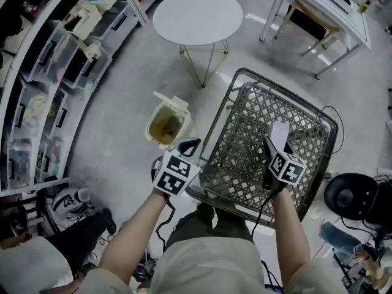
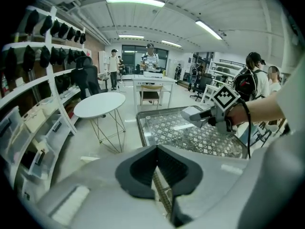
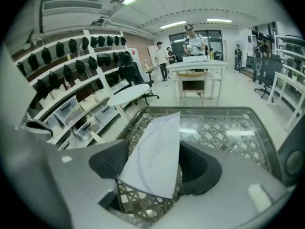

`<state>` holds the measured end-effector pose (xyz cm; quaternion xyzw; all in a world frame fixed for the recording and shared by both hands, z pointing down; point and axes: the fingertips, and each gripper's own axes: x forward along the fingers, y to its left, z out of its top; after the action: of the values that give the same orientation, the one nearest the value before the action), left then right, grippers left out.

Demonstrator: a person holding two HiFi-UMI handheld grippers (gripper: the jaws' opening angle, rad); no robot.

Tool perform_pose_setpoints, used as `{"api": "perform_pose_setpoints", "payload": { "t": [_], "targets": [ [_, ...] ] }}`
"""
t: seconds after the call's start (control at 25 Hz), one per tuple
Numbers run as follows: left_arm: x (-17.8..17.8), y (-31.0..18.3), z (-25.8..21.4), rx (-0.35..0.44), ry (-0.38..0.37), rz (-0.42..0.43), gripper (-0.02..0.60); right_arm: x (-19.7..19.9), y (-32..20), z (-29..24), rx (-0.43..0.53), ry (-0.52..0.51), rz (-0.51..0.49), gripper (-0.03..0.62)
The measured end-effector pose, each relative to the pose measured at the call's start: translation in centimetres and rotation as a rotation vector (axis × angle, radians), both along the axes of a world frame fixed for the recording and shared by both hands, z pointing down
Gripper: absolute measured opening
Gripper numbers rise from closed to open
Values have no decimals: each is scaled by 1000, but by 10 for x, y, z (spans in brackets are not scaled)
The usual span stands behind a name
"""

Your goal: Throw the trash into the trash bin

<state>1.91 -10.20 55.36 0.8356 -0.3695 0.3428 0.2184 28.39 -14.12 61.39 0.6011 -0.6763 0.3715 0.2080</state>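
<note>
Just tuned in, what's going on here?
A person works two hand-held grippers. The right hand-held gripper holds a white sheet of paper above the lattice table. The left hand-held gripper is shut and empty. The open trash bin stands beside the table; the paper is not in it yet.

We watch the wire basket (image 1: 251, 133) from three sides

From the head we look steeply down on the basket from above its near edge. Our left gripper view looks forward across it from just outside its near-left corner and catches the right gripper (image 2: 193, 116) over it. Our right gripper view sits close over its near end. All three share the basket's mesh and the round white table (image 1: 197, 15) beyond its far-left corner.
</note>
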Motion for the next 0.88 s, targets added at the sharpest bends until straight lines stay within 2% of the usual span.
{"api": "perform_pose_setpoints", "payload": {
  "t": [0.2, 0.44, 0.68, 0.88],
  "targets": [
    [-56, 1, -24, 57, -1, -121, 2, -70, -27, -58, 129, -66, -138, 332],
    [-142, 12, -43, 103, -36, -276, 2, -185, -42, -108, 208, -138, -350, 331],
    [-230, 29, -46, 129, -49, -443, 2, -310, -44, -115, 224, -183, -579, 329],
    [-276, 40, -31, 140, -55, -526, 2, -387, -40, -95, 206, -173, -762, 327]
  ]
}}
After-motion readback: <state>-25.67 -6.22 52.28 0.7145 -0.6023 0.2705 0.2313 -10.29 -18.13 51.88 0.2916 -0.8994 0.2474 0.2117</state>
